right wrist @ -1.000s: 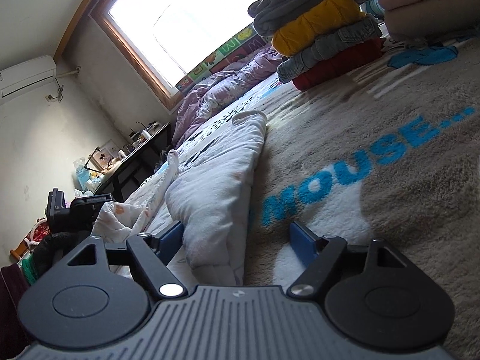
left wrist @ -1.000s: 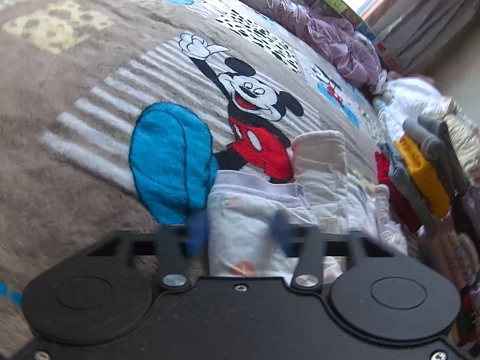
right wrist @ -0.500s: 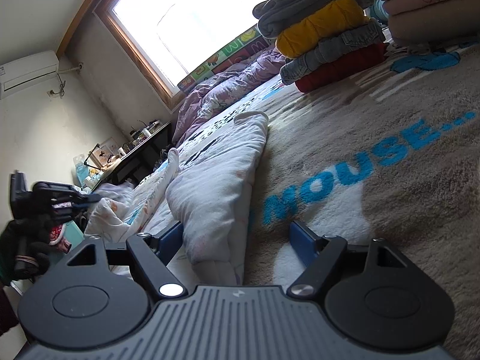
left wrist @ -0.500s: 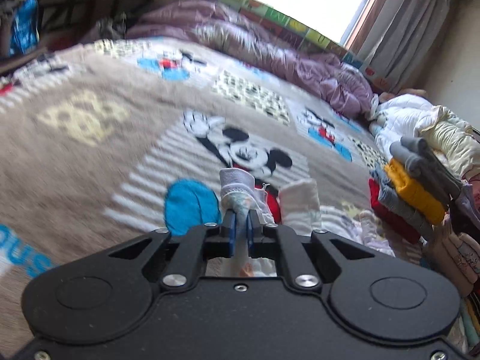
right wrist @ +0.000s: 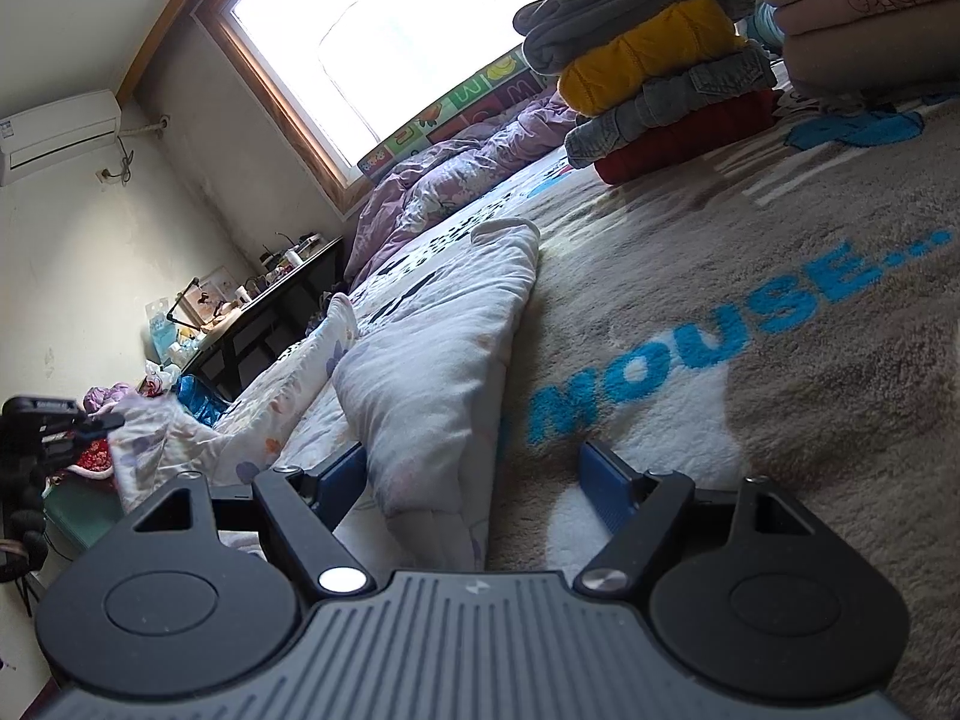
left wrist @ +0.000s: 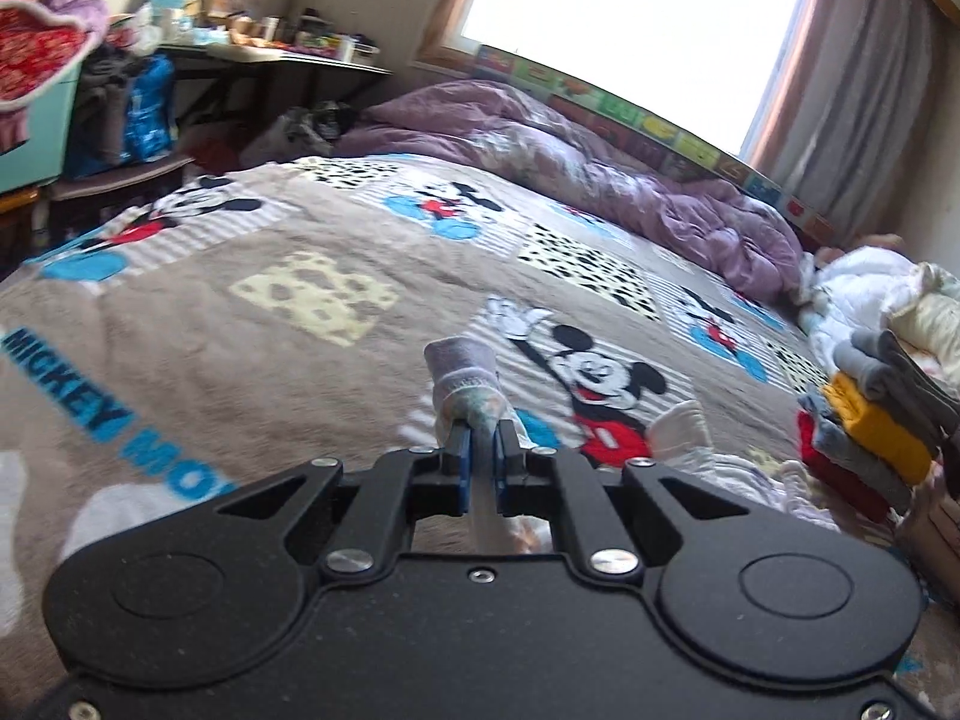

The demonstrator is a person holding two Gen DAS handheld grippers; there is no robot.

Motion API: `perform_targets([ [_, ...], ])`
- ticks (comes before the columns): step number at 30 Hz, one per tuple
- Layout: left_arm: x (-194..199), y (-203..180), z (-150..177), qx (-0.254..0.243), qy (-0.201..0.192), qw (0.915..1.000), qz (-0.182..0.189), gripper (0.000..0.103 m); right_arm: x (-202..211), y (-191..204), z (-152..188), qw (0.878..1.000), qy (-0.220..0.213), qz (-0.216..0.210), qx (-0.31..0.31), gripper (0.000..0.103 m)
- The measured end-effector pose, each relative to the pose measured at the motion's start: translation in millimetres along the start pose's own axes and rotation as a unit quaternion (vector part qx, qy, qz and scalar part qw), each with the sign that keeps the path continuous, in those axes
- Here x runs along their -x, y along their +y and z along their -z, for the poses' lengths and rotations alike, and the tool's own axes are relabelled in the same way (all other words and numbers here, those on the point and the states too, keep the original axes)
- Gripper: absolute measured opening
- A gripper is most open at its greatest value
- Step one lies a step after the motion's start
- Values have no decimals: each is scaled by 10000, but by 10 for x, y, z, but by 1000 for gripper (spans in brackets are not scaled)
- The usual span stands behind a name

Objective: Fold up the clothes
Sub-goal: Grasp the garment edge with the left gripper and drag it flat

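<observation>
Sunlit from a window, the bed is covered by a grey-brown cartoon-mouse blanket (left wrist: 252, 360). On it lies a white printed garment (right wrist: 444, 372). The left claw (left wrist: 480, 459) is clamped on one end of that garment, the cloth bunched between its blue pads and lifted off the blanket. The right claw (right wrist: 480, 480) rests low on the blanket, jaws wide, with the garment's folded edge lying between them, unpinched. A stack of folded clothes (right wrist: 660, 78) sits well apart.

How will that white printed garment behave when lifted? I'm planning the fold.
Probably floppy: the white printed garment bunches where the left gripper pinches it. Likely light, since a small pinch lifts its end. Its free part may drag.
</observation>
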State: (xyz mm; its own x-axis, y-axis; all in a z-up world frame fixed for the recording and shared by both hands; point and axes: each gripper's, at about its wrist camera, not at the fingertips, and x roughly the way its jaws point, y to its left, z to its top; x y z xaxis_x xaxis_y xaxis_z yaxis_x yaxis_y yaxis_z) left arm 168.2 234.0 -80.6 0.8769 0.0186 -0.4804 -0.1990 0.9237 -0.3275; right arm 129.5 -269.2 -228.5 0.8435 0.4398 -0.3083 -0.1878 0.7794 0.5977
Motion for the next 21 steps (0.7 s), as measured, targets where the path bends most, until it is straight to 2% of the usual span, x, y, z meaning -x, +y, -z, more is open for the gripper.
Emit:
perform_targets([
  [6, 47, 281, 178, 244, 30, 9991, -333, 5, 20, 15, 6, 10000, 15, 2, 16, 77],
  [17, -72, 642, 577, 608, 353, 9942, -809, 5, 31, 19, 8, 10000, 38, 8, 62, 77],
  [19, -131, 699, 637, 681, 500, 9920, -934, 9, 31, 17, 7, 10000, 42, 8, 69, 77],
  [21, -174, 747, 683, 754, 651, 9895, -1047, 23, 30, 16, 6, 10000, 47, 8, 75, 77],
])
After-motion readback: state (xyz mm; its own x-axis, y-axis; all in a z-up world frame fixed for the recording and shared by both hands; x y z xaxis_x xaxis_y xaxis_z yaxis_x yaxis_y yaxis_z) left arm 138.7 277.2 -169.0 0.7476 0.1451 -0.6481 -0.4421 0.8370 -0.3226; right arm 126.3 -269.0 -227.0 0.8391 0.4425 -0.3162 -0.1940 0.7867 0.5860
